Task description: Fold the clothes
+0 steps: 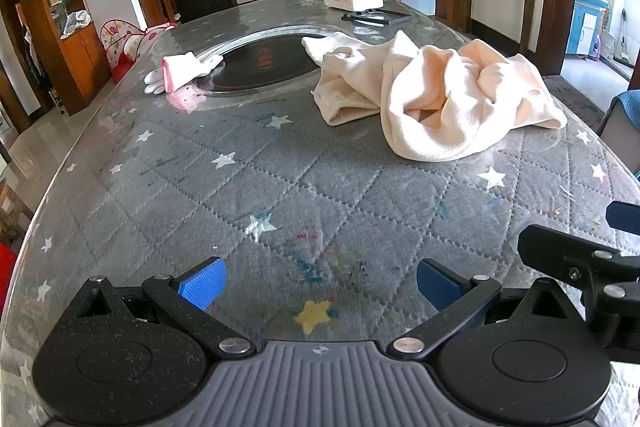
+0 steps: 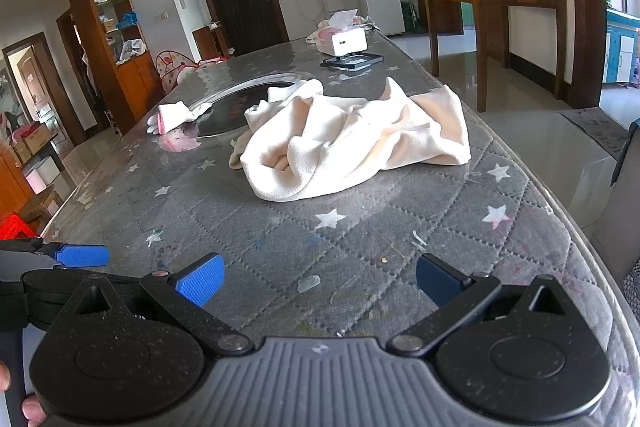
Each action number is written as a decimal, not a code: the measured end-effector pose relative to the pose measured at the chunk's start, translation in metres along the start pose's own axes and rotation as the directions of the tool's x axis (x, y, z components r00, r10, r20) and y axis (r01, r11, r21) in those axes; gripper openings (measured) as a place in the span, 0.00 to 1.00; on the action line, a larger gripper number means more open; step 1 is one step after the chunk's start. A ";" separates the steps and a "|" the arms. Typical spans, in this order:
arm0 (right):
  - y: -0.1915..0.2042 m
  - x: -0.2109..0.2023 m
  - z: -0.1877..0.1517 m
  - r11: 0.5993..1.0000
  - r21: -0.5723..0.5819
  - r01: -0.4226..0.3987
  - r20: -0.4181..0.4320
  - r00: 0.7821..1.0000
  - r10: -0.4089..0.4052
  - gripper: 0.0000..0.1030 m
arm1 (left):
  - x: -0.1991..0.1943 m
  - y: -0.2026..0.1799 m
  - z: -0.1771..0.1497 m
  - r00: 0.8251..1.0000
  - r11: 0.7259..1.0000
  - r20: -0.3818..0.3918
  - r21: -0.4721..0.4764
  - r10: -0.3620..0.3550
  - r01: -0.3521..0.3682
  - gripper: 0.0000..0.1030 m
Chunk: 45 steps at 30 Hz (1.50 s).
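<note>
Cream garment [image 1: 436, 95] lies crumpled on table [image 1: 240, 187], both grippers spread wide, empty.

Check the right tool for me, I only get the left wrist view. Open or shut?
Observer: The right tool is open. There is nothing between its blue pads, and it sits over the bare grey quilted star-print table cover.
Operator: Touching the garment?
Observer: No. The crumpled cream cloth garment lies apart from it, farther up the table.
Operator: Anything else I can't see?
Observer: A person's fingers show at the lower-left edge of the right wrist view.
</note>
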State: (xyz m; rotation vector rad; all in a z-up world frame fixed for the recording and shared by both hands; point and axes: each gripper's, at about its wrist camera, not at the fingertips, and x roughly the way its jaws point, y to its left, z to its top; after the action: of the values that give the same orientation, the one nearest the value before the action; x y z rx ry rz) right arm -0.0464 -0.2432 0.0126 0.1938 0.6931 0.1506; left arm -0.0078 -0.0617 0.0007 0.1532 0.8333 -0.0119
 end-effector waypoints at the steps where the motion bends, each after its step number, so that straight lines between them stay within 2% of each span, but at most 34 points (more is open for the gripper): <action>1: 0.000 0.000 0.000 1.000 -0.001 -0.001 0.000 1.000 0.001 1.00 | 0.000 0.000 0.000 1.000 1.000 0.000 0.001 0.000 0.000 1.00; 14: -0.002 0.005 0.006 1.000 0.000 -0.013 -0.004 1.000 0.013 1.00 | 0.006 -0.001 0.006 1.000 1.000 0.002 0.015 -0.001 0.001 1.00; 28: -0.005 0.011 0.029 0.999 -0.033 -0.017 0.007 1.000 0.018 0.99 | 0.016 0.003 0.022 0.999 0.999 0.004 0.008 -0.047 0.047 1.00; 35: -0.010 0.019 0.046 0.998 -0.060 -0.006 0.004 1.000 0.006 0.93 | 0.021 0.007 0.036 0.999 0.999 0.014 0.005 -0.041 0.041 1.00; 45: -0.021 0.035 0.067 0.996 -0.087 0.026 0.005 1.000 -0.025 0.86 | 0.028 0.004 0.058 0.996 0.997 0.039 0.027 -0.079 0.078 0.98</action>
State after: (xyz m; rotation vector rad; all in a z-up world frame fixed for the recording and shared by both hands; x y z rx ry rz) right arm 0.0247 -0.2645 0.0366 0.1018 0.6830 0.1557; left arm 0.0537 -0.0646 0.0193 0.1442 0.7988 -0.0991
